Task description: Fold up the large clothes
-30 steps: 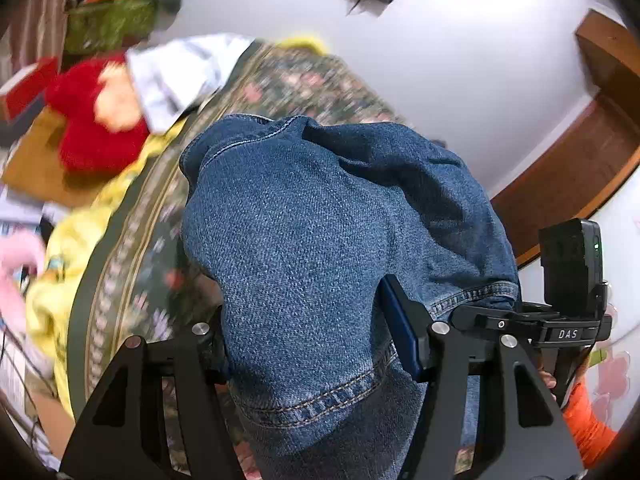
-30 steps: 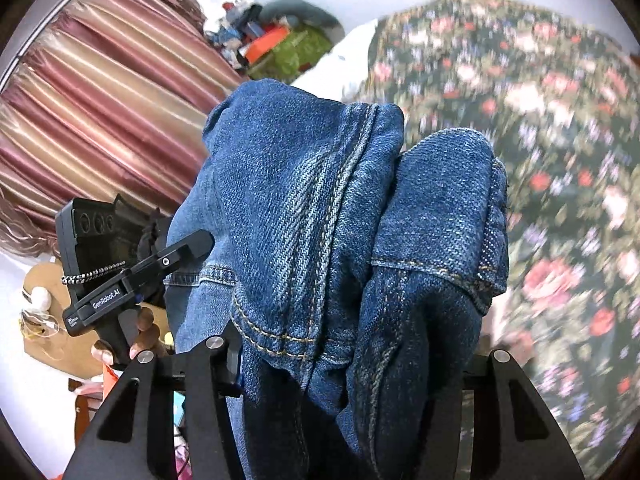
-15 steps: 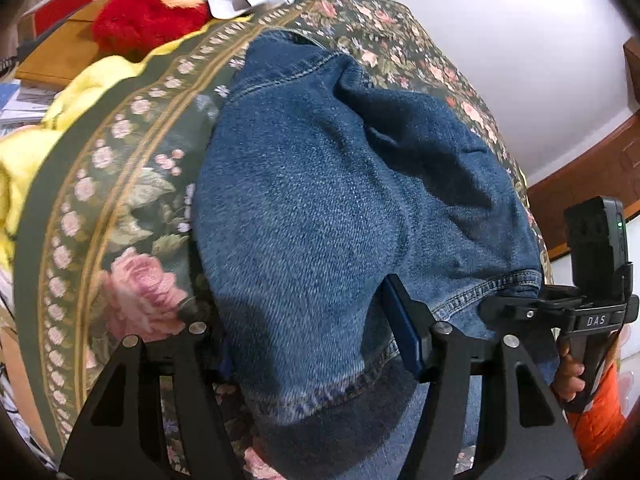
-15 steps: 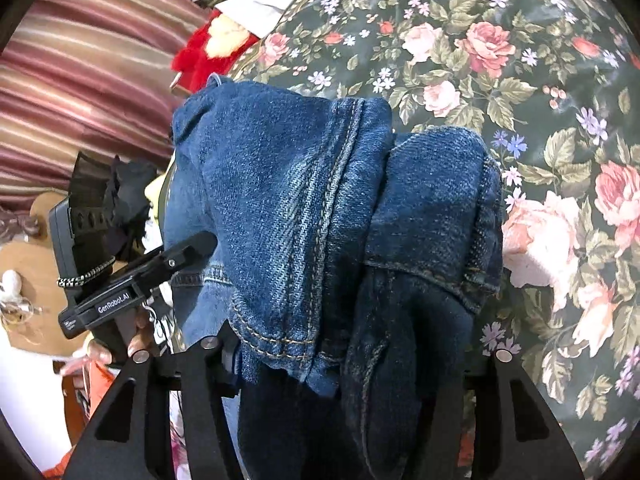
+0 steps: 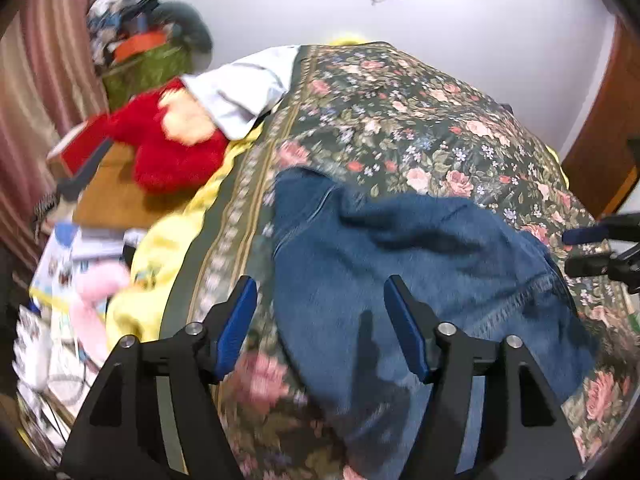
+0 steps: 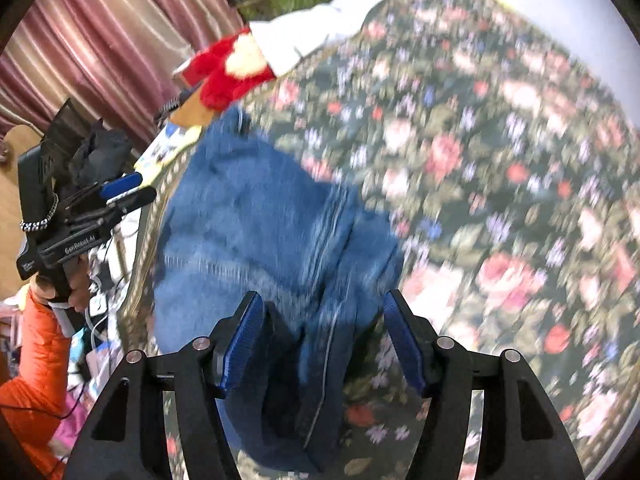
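The blue denim jeans (image 5: 404, 276) lie in a bunched, folded heap on the floral bedspread (image 5: 400, 120), near its left edge. My left gripper (image 5: 320, 324) is open and empty, just above the near end of the jeans. My right gripper (image 6: 322, 340) is open too, its fingers apart over the jeans (image 6: 260, 232), whose thick seam runs between them. The left gripper shows at the left of the right wrist view (image 6: 120, 192). The right gripper's fingertips (image 5: 588, 234) show at the right edge of the left wrist view. Both views are blurred.
A red plush toy (image 5: 176, 148) and a white cloth (image 5: 244, 88) lie at the bed's far left corner. A yellow sheet (image 5: 168, 248), papers and a pink toy (image 5: 96, 300) crowd the floor left of the bed. Striped curtains (image 6: 100, 40) hang left.
Both grippers have opened and let go of the jeans, which dropped onto the bedspread. Both grippers have pulled back and up from the denim.
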